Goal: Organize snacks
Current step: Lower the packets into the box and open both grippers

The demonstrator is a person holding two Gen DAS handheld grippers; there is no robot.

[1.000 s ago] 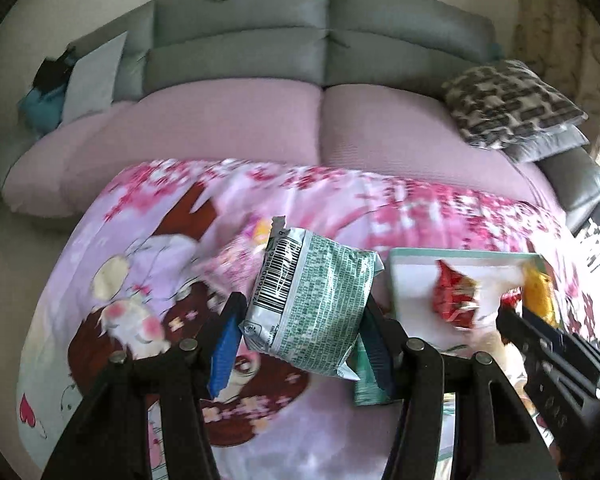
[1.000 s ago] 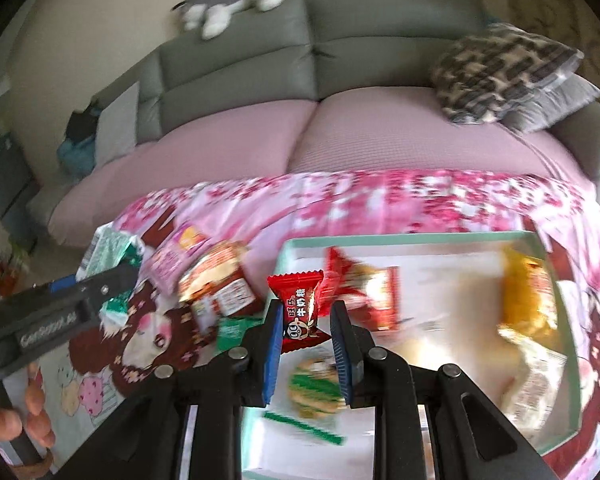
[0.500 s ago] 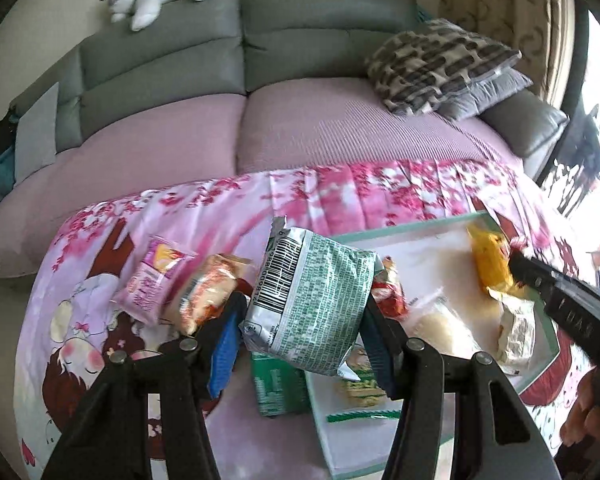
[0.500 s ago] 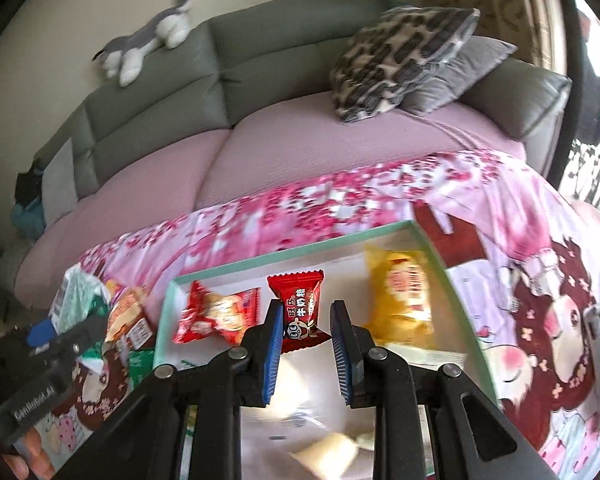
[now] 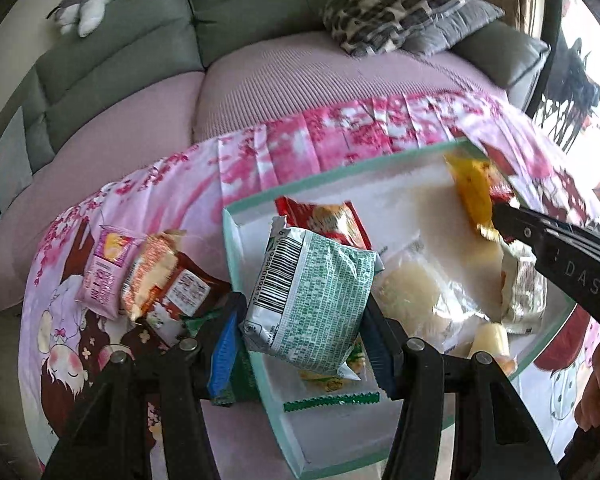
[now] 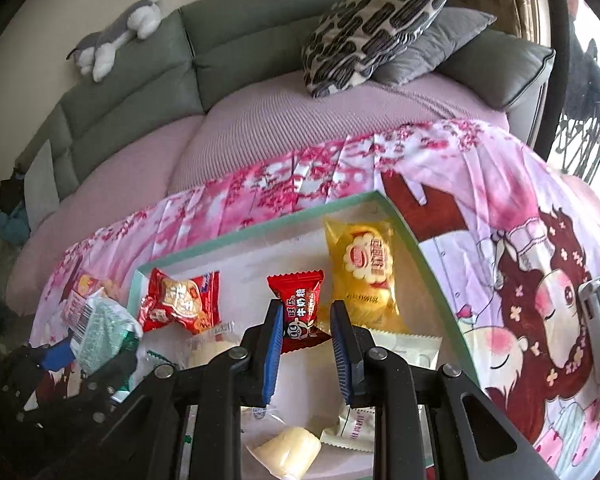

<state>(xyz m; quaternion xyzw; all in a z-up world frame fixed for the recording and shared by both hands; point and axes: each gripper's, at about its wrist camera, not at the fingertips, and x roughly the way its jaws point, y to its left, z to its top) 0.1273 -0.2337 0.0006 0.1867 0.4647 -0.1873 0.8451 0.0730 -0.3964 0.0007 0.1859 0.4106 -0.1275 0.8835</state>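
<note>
My left gripper (image 5: 300,320) is shut on a green-and-white snack packet (image 5: 312,300) with a barcode. It hangs over the left edge of a white tray with a mint-green rim (image 5: 230,240). My right gripper (image 6: 305,320) is shut on a small red candy packet (image 6: 302,312), held above the middle of the tray (image 6: 260,232). In the tray lie a red packet (image 6: 180,300), a yellow packet (image 6: 364,264) and clear-wrapped pale cakes (image 5: 412,292). A pink packet (image 5: 104,268) and an orange-brown packet (image 5: 160,280) rest on the cloth left of the tray.
A pink printed cloth (image 6: 480,200) covers the table. Behind it stands a grey and pink sofa (image 6: 280,120) with patterned pillows (image 6: 372,24) and a plush toy (image 6: 116,36). A green packet (image 5: 240,364) lies under my left fingers. A hand (image 5: 596,384) shows at the right edge.
My left gripper carried the green-and-white packet to the right, from above the cloth to over the tray's left edge. My right gripper moved right across the tray with the red candy, then slowed.
</note>
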